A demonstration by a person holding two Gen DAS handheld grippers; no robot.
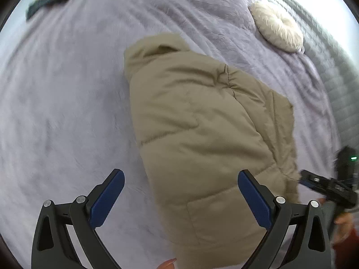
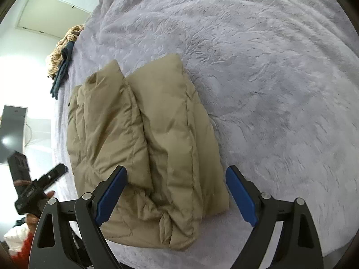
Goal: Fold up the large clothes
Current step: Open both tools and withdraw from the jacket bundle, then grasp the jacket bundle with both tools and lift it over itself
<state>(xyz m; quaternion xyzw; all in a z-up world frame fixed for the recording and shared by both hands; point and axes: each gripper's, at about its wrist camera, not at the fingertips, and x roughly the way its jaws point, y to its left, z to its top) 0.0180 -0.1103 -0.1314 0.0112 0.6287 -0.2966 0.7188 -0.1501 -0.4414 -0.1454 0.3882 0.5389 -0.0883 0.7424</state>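
**Jacket folded, both claws spread wide**

Both grippers tilt steeply down over the bed cover (image 1: 67, 103). The left gripper (image 1: 180, 198) has its jaws wide apart with nothing pinched; the tan puffer jacket (image 1: 202, 134) lies ahead and under its right finger. The right gripper (image 2: 176, 196) is spread too, empty, straddling the jacket's (image 2: 152, 148) near edge without touching it.

Only the left view shows a round furry cushion (image 1: 277, 29) far ahead to the right. Only the right view shows the two folded layers side by side, and perhaps a dark screen (image 2: 11, 132) off left.
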